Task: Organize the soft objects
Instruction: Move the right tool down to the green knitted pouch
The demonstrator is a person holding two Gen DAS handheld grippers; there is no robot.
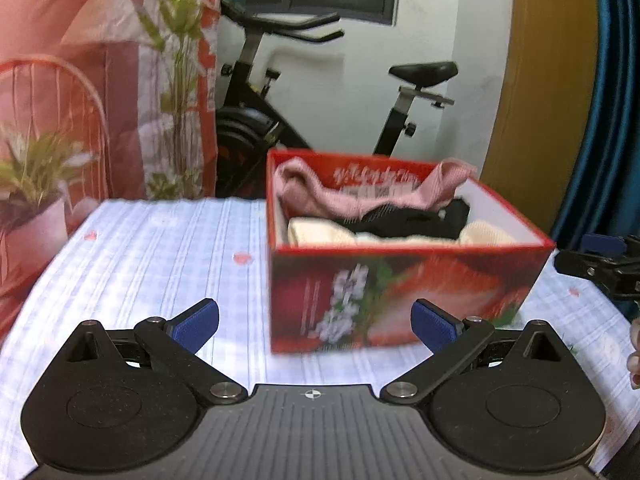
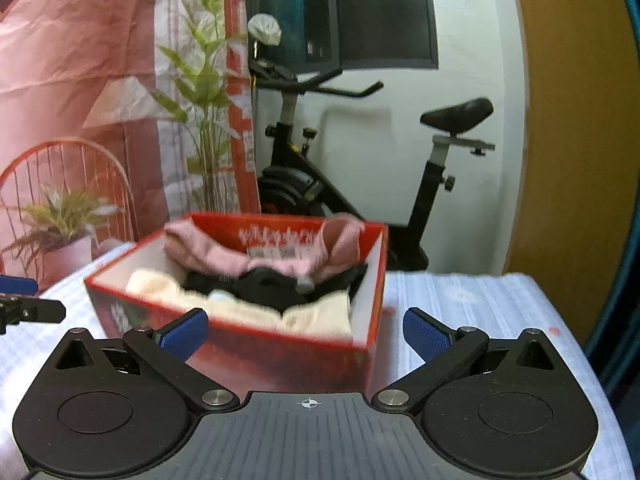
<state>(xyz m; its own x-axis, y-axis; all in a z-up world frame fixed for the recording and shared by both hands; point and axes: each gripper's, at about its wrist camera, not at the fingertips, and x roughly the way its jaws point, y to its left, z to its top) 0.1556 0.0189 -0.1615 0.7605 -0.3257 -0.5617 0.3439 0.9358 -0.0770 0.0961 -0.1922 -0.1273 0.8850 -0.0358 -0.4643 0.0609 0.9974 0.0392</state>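
Observation:
A red printed box [image 1: 400, 300] [image 2: 280, 360] stands on the table with soft items inside. A pink knit piece [image 1: 320, 196] [image 2: 224, 256] drapes along its far side, a black piece [image 1: 416, 220] [image 2: 272, 288] lies in the middle, and cream pieces [image 1: 320, 236] [image 2: 320, 316] sit at the near side. My left gripper [image 1: 316, 326] is open and empty just in front of the box's near wall. My right gripper [image 2: 306, 334] is open too, holding nothing, close to the box's near corner. The right gripper [image 1: 600, 268] shows at the left wrist view's right edge.
The table wears a pale blue checked cloth [image 1: 152, 264] [image 2: 472, 304]. A potted plant [image 1: 36, 200] [image 2: 68, 232] stands at the back left before a pink backdrop. An exercise bike [image 1: 280, 112] [image 2: 320, 160] stands behind the table. A yellow panel [image 2: 576, 140] is at right.

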